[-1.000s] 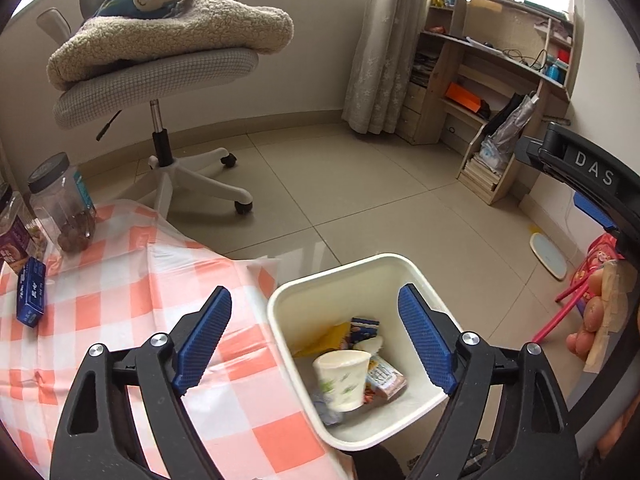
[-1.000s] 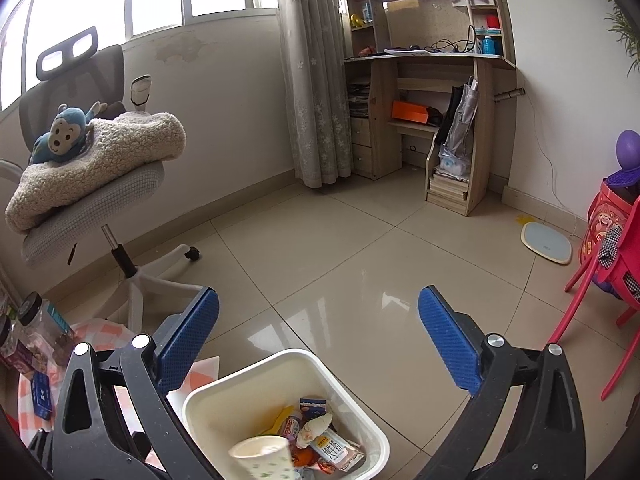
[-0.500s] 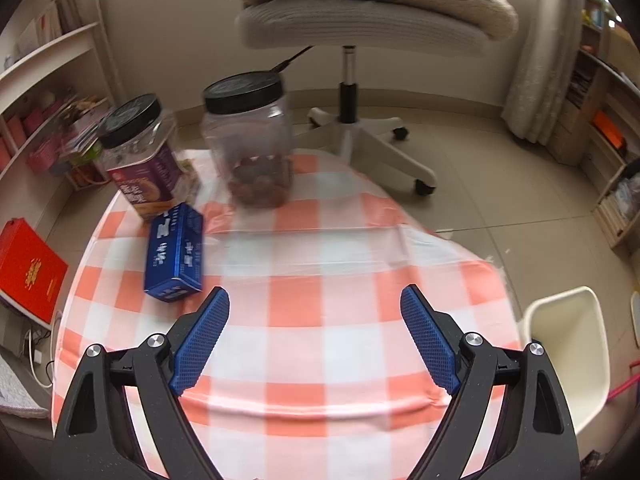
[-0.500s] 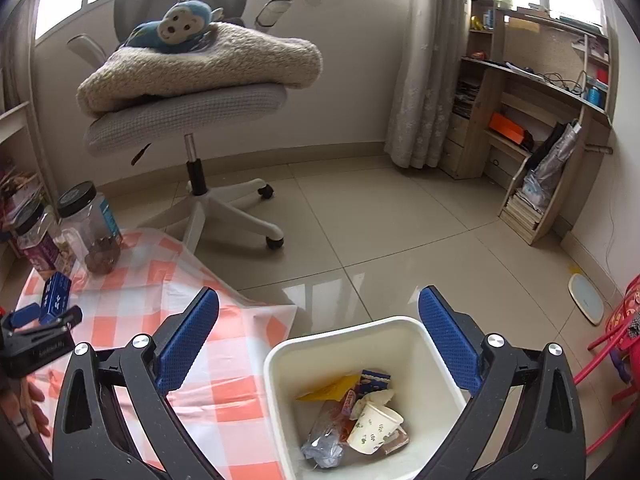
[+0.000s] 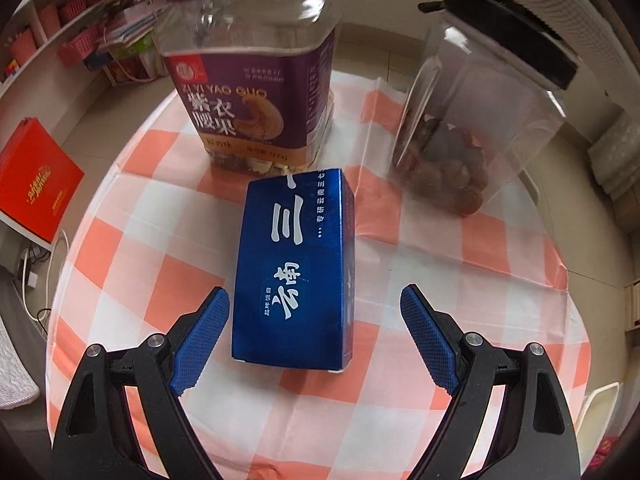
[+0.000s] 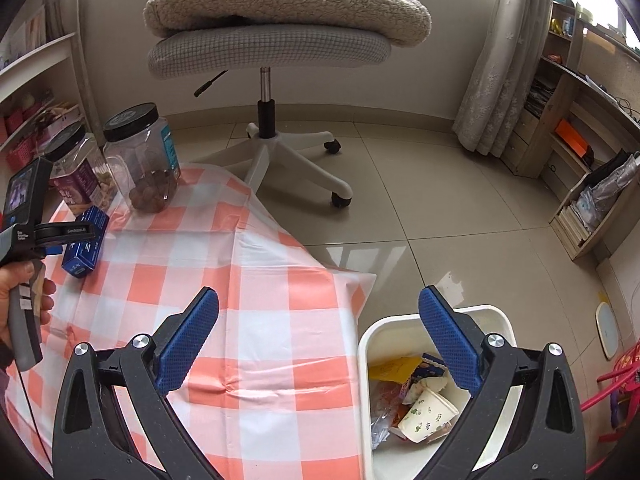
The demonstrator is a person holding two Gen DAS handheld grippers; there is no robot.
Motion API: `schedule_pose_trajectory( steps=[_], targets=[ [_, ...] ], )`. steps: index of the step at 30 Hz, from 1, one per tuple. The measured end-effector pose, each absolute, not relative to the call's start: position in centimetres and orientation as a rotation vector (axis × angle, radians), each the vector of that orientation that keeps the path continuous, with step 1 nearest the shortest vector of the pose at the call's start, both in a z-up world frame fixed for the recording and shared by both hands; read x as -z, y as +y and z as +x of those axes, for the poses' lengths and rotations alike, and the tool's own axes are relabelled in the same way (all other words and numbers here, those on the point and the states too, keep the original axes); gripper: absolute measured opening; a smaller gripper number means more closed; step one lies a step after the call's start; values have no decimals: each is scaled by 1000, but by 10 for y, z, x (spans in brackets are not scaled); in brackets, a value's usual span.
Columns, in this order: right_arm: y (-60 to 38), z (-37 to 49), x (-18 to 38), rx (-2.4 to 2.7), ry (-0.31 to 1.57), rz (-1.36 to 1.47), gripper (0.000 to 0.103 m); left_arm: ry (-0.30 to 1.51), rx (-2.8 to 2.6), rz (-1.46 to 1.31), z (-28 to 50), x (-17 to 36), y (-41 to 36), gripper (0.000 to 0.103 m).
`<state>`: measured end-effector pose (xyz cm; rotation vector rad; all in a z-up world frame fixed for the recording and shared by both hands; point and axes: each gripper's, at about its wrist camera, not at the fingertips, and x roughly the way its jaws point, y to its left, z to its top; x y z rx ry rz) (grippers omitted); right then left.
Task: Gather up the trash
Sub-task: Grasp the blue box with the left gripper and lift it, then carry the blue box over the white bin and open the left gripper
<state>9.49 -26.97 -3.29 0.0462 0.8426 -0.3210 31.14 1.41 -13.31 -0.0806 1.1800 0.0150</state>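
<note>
A blue carton (image 5: 294, 268) with white characters lies flat on the orange-and-white checked tablecloth (image 5: 132, 264). My left gripper (image 5: 314, 338) is open, low over the cloth, its near end between the fingers without touching. The right wrist view shows the carton (image 6: 86, 247) at the table's far left beside the hand-held left gripper body. My right gripper (image 6: 318, 342) is open and empty, above the table's right edge and the white bin (image 6: 402, 326), which holds a paper cup (image 6: 428, 414) and wrappers.
A purple-labelled nut jar (image 5: 256, 76) and a clear jar of brown nuts (image 5: 472, 132) stand just behind the carton. An office chair with a blanket (image 6: 276, 40) stands on the tiled floor beyond the table. Shelves line the left wall; a desk stands right.
My left gripper swung from over the bin across the table and closed in on the blue carton. My right gripper turned left and down, bringing the table and bin into view.
</note>
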Motion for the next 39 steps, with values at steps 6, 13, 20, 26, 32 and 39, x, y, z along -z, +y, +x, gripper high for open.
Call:
schedule_pose_trajectory(
  steps=[6,13,20,26,32,39],
  targets=[
    [-257,98,37,294,864,12,96,1245,67,-195,308,147,39,57],
    [-261,94,34,283,872,37,96,1188,78,-259,266,131,68,56],
    [-262,85,29,274,856,42,96,1111,85,-273,217,96,60,56],
    [-273,75,25,288,844,56,96,1037,122,-241,182,71,35,56],
    [-296,61,21,329,828,73,96,970,175,-220,150,44,12,56],
    [-349,31,8,436,775,149,96,910,325,-183,113,20,-48,56]
  ],
)
